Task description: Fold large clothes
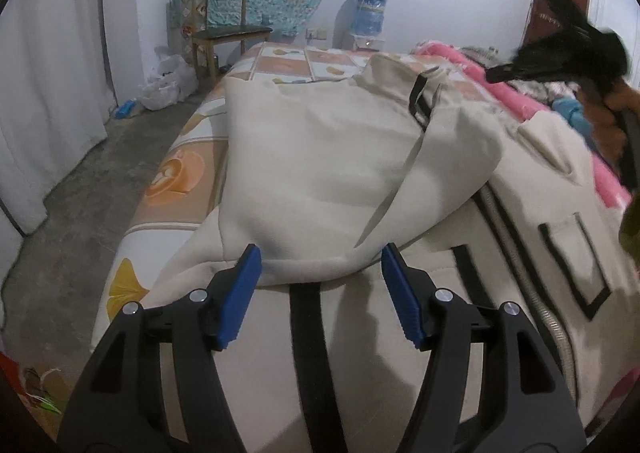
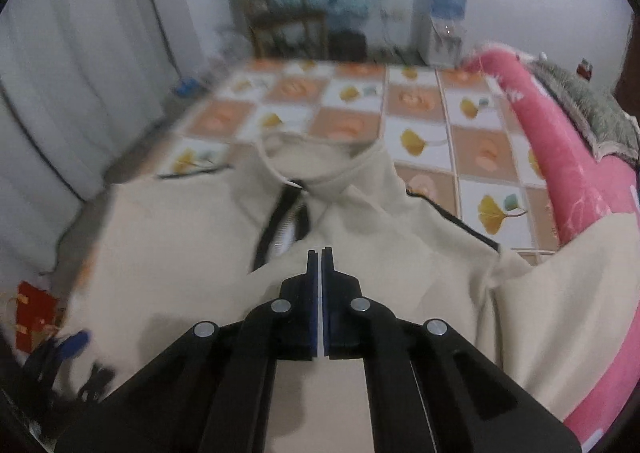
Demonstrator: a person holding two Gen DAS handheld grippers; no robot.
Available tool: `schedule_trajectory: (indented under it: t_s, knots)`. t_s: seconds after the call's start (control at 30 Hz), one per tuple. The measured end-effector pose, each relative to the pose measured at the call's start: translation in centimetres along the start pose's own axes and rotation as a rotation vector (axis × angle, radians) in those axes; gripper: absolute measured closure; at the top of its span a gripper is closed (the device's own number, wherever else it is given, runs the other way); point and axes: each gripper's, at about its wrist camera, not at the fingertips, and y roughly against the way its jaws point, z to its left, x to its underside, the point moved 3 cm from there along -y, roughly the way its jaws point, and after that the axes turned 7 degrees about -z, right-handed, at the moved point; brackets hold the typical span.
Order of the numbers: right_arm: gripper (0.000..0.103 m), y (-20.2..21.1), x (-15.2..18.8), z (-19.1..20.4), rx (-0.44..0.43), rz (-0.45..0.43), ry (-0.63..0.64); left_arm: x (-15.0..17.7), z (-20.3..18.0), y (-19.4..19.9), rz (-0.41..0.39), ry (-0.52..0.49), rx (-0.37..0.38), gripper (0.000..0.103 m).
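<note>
A large cream jacket point(image 1: 320, 157) with black stripes and a zip lies spread on the bed, one part folded over the body. In the right wrist view the jacket point(image 2: 168, 253) shows its collar and zip. My left gripper point(image 1: 320, 253) is open, its blue pads point(image 1: 248, 293) on either side of the folded part's hem without pressing it. My right gripper point(image 2: 320, 253) is shut above the jacket's chest with nothing seen between its fingers. It also appears blurred as the right gripper point(image 1: 560, 53) at the upper right of the left wrist view, held in a hand.
The bed sheet point(image 2: 420, 113) has orange and white squares. A pink blanket point(image 2: 560, 157) runs along the bed's right side. Past the bed stand a wooden chair point(image 1: 224, 33) and a water dispenser point(image 1: 370, 17). White curtains point(image 1: 48, 93) and plastic bags point(image 1: 168, 81) lie left, by the bare floor.
</note>
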Motion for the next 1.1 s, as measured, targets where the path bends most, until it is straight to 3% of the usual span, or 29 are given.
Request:
schedule_trajectory:
  t_s: [0.1,0.2,0.23,0.27,0.33,0.37,0.53,0.6,0.7,0.9,1.03,1.1]
  knots:
    - [0.101,3.9,1.9,-0.2,-0.021,-0.037,0.017,-0.5,-0.3,0.9,-0.032,0.005,0.021,0.043]
    - [0.100,4.5,3.1,-0.4,-0.036,0.012,0.028,-1.0,-1.2,0.8,-0.033,-0.005,0.025,0.043]
    - [0.093,4.1,3.2,-0.4,-0.036,0.025,0.022,-1.2,-1.6,0.5,-0.025,-0.010,0.017,0.043]
    - [0.071,3.6,3.2,-0.4,-0.029,0.042,0.013,-1.3,-1.9,0.2,-0.017,-0.014,0.008,0.043]
    - [0.044,2.4,2.8,-0.1,-0.033,0.048,0.005,-1.4,-2.5,-0.9,0.018,-0.026,-0.035,0.043]
    - [0.044,1.5,2.3,0.1,-0.041,0.038,0.008,-1.3,-2.5,-1.4,0.030,-0.028,-0.049,0.043]
    - [0.044,-4.5,-0.4,-1.0,0.024,0.076,-0.039,-0.6,-2.5,-2.7,0.061,-0.024,-0.086,0.043]
    - [0.050,-7.1,-1.5,-2.4,0.053,0.099,-0.095,-0.6,-2.5,-2.7,0.058,-0.022,-0.084,0.043]
    - [0.057,-9.8,-2.3,-3.7,0.027,0.138,-0.175,-0.4,-2.5,-2.8,0.054,-0.028,-0.081,0.042]
    - [0.064,-13.0,-2.5,-4.3,0.034,0.177,-0.196,-0.3,-2.9,-3.0,0.051,-0.057,-0.076,0.038]
    - [0.085,-13.3,-2.4,-4.3,0.021,0.170,-0.194,-0.3,-2.6,-2.9,0.045,-0.047,-0.066,0.038]
    - [0.089,-13.0,-2.5,-4.3,0.016,0.160,-0.190,-0.4,-2.6,-2.9,0.043,-0.044,-0.063,0.038]
